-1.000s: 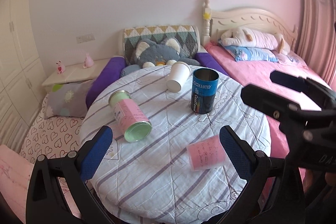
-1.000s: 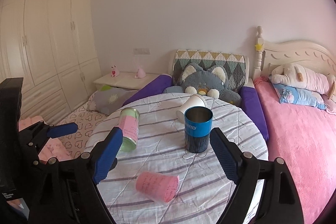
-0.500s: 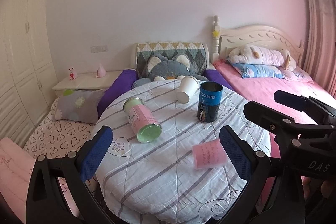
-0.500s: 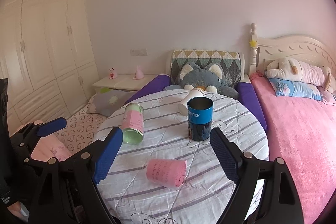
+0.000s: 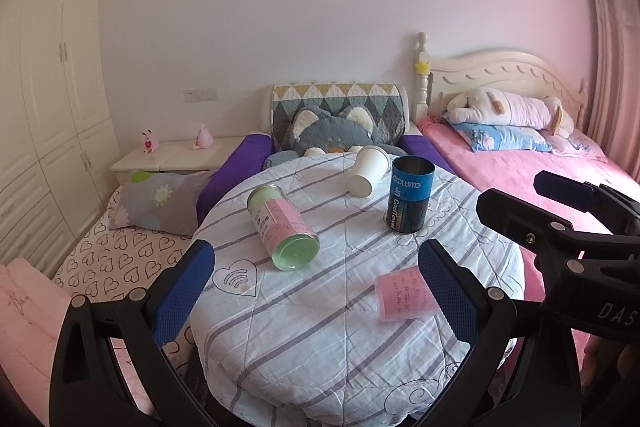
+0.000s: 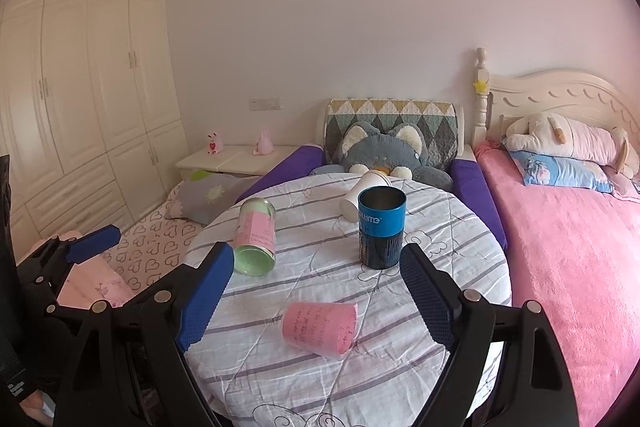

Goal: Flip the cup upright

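Both grippers, left [image 5: 316,273] and right [image 6: 316,281], hang spread wide, empty, lining up on the tipped pink cup [image 6: 320,323] near the blue tin [image 6: 381,229].

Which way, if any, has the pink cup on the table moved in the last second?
No. The pink cup lies on its side in the same spot, in front and to the left of the upright blue can; only the camera view shifted.
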A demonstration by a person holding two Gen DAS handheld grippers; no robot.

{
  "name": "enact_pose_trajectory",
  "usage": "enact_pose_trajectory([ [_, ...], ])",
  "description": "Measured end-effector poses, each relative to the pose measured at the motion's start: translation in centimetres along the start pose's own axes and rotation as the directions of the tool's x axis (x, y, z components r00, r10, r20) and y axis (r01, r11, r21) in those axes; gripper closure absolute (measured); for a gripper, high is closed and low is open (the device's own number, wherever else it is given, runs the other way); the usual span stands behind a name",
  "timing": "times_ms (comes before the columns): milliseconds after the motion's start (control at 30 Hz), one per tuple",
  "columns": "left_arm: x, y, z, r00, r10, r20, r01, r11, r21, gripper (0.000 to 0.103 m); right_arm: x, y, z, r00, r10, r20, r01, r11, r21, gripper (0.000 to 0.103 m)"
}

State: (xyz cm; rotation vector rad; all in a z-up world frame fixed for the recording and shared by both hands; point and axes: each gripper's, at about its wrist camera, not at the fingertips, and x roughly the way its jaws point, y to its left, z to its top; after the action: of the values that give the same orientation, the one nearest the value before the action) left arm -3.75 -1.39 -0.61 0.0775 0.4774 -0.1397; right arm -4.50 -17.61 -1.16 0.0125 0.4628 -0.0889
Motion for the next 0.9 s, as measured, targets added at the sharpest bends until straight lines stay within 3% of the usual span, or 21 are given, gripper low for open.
enact_pose_trajectory([
  [900, -0.3, -0.2, -0.5, 0.999, 0.045, 0.024, -0.045, 0.999, 0.006, 0.0, 0.34, 0.21, -0.35, 1.0, 0.017, -0.014, -0.017, 1.0, 0.005, 0.017],
])
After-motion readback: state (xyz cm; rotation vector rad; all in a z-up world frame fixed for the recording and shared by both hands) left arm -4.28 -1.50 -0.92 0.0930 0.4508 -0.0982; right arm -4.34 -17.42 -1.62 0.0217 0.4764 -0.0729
